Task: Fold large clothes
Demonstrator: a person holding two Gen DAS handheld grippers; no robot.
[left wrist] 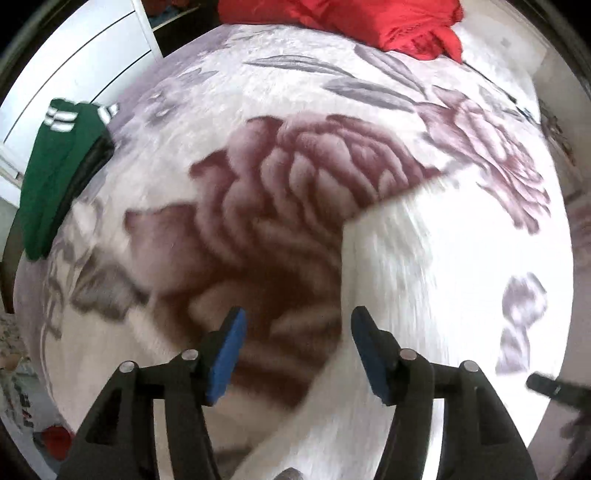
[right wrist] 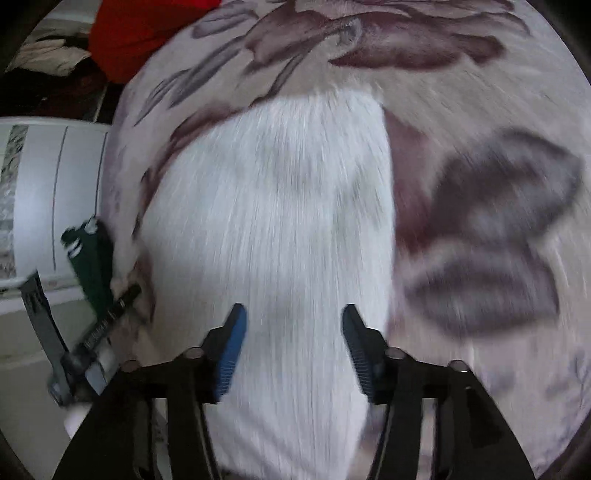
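Note:
A white garment lies flat on the flowered bedspread, folded into a long panel. It also shows in the left wrist view at the right. My left gripper is open and empty above the bedspread's big rose print, just left of the garment's edge. My right gripper is open and empty right over the white garment. The left gripper's body shows at the left in the right wrist view. Both views are motion-blurred.
A green garment with white stripes hangs over the bed's left edge; it also shows in the right wrist view. A red cloth is heaped at the bed's far end. A white cabinet stands left of the bed.

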